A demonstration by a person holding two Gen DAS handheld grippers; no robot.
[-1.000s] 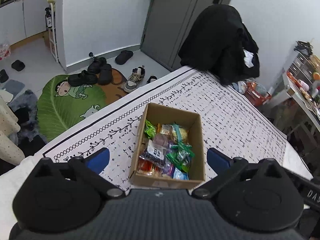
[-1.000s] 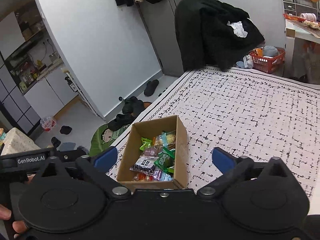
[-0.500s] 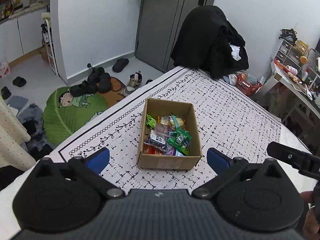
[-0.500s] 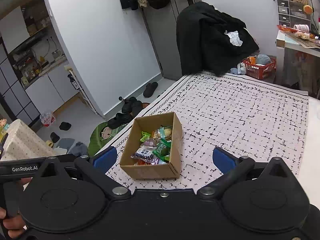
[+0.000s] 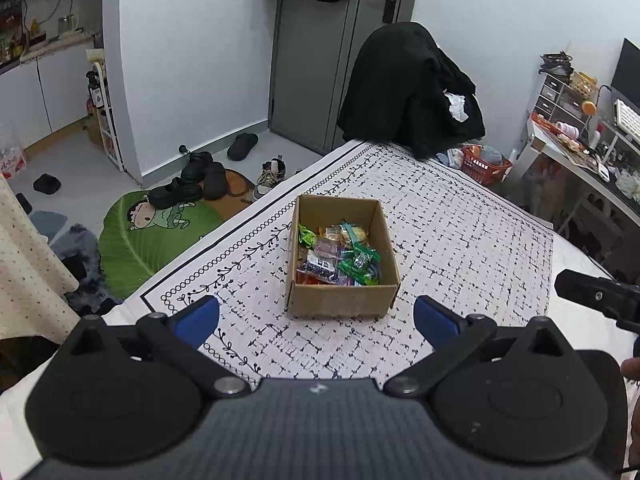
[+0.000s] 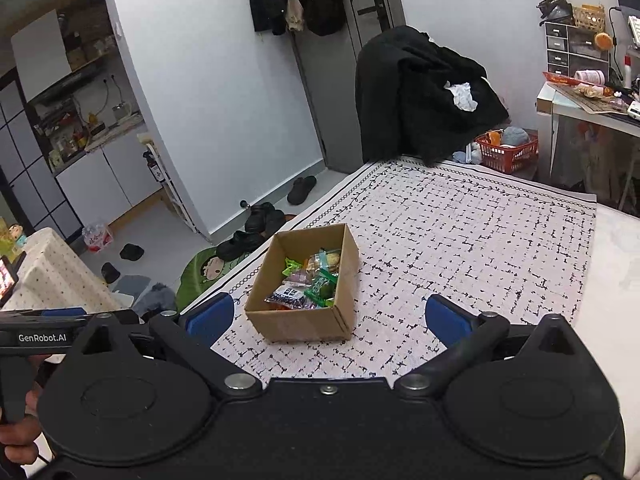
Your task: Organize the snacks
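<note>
A brown cardboard box [image 5: 340,302] [image 6: 298,324] stands open-topped on a black-and-white patterned cloth [image 5: 460,240] [image 6: 460,232]. Several wrapped snacks [image 5: 340,258] [image 6: 310,282] fill it, green, purple, orange and black packets mixed together. My left gripper [image 5: 316,316] hangs open above the cloth, short of the box's near wall, blue pads wide apart and nothing between them. My right gripper [image 6: 328,316] is open too, empty, its pads either side of the box's near end but well back from it. The right tool's black body [image 5: 596,296] shows at the left view's right edge.
A dark coat pile [image 5: 408,92] covers a chair at the cloth's far end. Shoes [image 5: 200,178] and a green leaf mat [image 5: 152,236] lie on the floor to the left. A red basket [image 6: 506,152] and a cluttered desk [image 6: 588,96] stand right. A hand [image 6: 16,436] holds the left tool.
Both grippers have pulled up and back from the box, which now looks smaller and farther off. Their jaws stay open. The box and snacks have not moved.
</note>
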